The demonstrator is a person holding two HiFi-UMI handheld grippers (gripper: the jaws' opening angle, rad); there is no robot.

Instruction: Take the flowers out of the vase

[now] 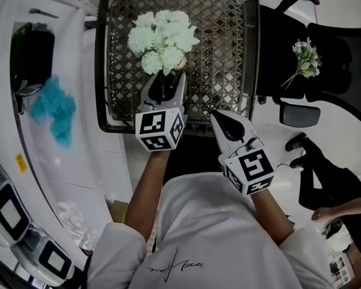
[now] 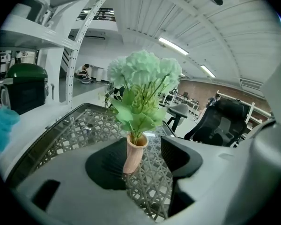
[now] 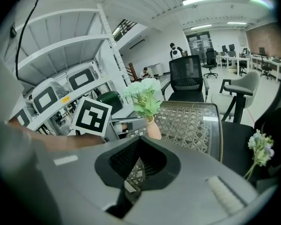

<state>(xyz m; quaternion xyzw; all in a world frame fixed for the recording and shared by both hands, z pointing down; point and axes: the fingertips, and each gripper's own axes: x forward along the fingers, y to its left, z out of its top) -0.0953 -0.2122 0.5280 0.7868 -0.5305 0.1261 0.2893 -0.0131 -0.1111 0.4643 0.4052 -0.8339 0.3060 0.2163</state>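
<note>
A bunch of pale green flowers (image 1: 163,38) stands in a small tan vase (image 2: 135,153) on a glass-topped lattice table (image 1: 228,41). My left gripper (image 1: 164,82) reaches over the table's near edge, open, with the vase between its two dark pads (image 2: 107,165). The vase stands close to the left pad, with a gap to the right one. In the head view the flowers hide most of the vase. My right gripper (image 1: 219,118) hovers at the table's front edge, right of the left one, shut and empty. The right gripper view shows the flowers (image 3: 144,95) and vase (image 3: 153,129) ahead of it.
A second small bouquet (image 1: 305,58) of white and purple flowers lies on a black office chair (image 1: 343,59) to the right. White shelving (image 1: 54,161) runs along the left, with a teal cloth (image 1: 53,107) and a dark green bin (image 2: 25,86) on it.
</note>
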